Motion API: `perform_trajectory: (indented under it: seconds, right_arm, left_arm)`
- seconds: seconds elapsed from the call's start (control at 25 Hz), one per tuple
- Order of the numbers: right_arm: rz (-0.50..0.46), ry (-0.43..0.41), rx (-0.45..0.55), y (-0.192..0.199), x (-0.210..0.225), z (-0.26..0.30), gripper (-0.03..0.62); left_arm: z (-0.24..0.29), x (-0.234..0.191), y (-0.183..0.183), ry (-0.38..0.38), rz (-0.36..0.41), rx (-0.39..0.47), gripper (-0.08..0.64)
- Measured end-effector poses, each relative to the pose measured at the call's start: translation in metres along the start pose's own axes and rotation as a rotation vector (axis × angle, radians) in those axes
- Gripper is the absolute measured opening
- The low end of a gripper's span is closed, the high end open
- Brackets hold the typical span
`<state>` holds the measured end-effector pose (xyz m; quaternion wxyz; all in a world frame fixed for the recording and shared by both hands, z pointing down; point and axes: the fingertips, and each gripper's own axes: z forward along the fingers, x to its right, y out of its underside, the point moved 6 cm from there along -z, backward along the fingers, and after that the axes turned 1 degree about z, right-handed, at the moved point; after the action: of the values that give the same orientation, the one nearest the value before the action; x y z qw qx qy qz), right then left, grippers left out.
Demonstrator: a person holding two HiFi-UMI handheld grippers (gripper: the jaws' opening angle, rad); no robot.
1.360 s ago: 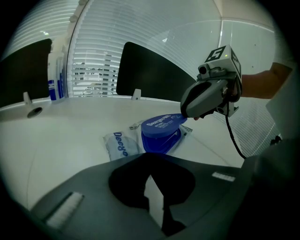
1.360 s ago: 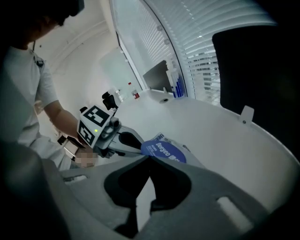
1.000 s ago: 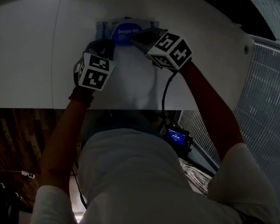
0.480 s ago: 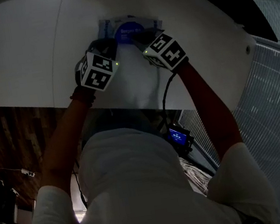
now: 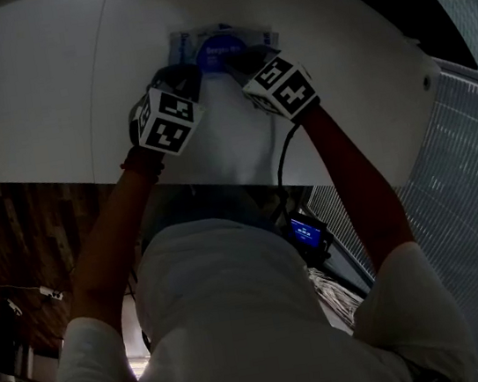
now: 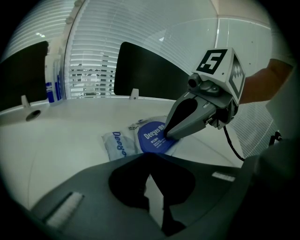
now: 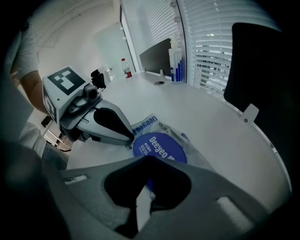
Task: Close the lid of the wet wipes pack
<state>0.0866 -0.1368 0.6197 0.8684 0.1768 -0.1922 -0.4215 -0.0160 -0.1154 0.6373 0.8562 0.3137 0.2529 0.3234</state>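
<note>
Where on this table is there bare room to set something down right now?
Bare table spreads wide left of the wet wipes pack, and a narrower stretch lies right of it toward the rounded edge. Crowded at the pack: left gripper and right gripper both meet there.

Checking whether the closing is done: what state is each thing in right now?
Pale soft wet wipes pack: lying flat on white table.
Round blue lid: down flat on pack.
Left gripper: shut, tip at pack beside lid.
Right gripper: shut, tip on lid.
</note>
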Motion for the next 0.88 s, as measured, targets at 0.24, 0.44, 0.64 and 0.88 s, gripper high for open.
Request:
perform_trajectory:
  seconds: [0.24, 0.44, 0.64, 0.88]
  right_arm:
    - [0.044, 0.022, 0.051, -0.001, -0.001, -0.002, 0.002]
    - [0.084, 0.092, 0.182, -0.008, 0.003, -0.039, 0.002]
    - [0.149, 0.124, 0.337, -0.025, -0.004, -0.086, 0.002]
    - [0.162, 0.173, 0.485, -0.044, -0.028, -0.142, 0.002]
  left_arm:
    - [0.000, -0.008, 0.003, 0.003, -0.047, -0.026, 0.003]
    - [-0.020, -0.002, -0.021, -0.025, -0.022, 0.015, 0.002]
    - [-0.051, 0.012, -0.060, -0.018, -0.014, 0.097, 0.002]
    - [-0.098, 0.035, -0.111, 0.001, -0.001, 0.208, 0.003]
